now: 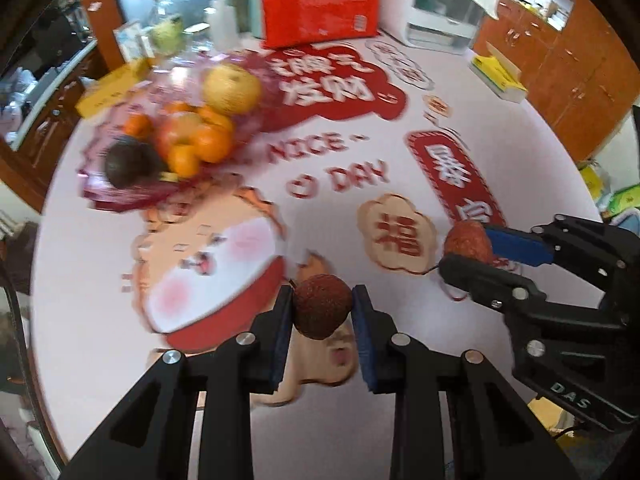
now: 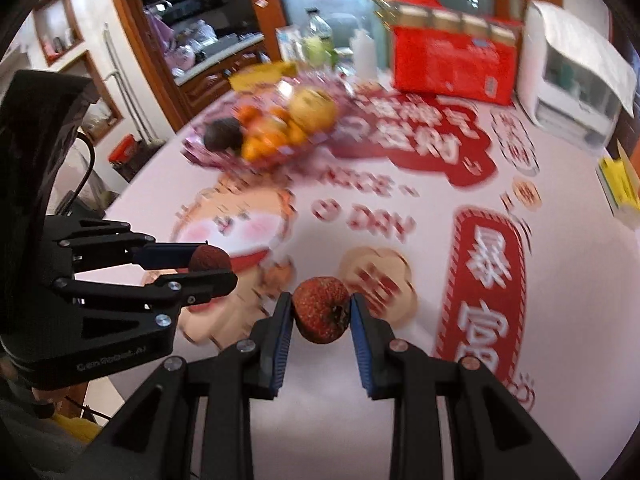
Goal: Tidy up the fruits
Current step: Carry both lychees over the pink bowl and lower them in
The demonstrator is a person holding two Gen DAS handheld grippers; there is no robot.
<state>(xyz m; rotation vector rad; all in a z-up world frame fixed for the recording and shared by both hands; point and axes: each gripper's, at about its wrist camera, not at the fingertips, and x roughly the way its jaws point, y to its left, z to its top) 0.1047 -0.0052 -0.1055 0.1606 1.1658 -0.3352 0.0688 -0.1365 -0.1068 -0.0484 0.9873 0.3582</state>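
Both claws, left claw [image 1: 322,307] and right claw [image 2: 321,312], grip lychees above bare tablecloth [image 1: 400,420].

The fruit bowl [image 1: 120,184] near the tabletop's far left edge is smeared by motion blur, so its fruits [image 2: 276,128] cannot be counted. The tablecloth lettering [image 2: 372,216] is blurred in the right wrist view. The yellow box [image 2: 620,184] is cut off by the frame.

The fruit plate [image 1: 104,196] sits on the table [image 1: 92,264] at far left, holding a pear [image 1: 232,88], oranges [image 1: 210,142] and an avocado [image 1: 128,162]. A carton [image 1: 320,12] stands behind it; a book [image 1: 498,78] lies far right.
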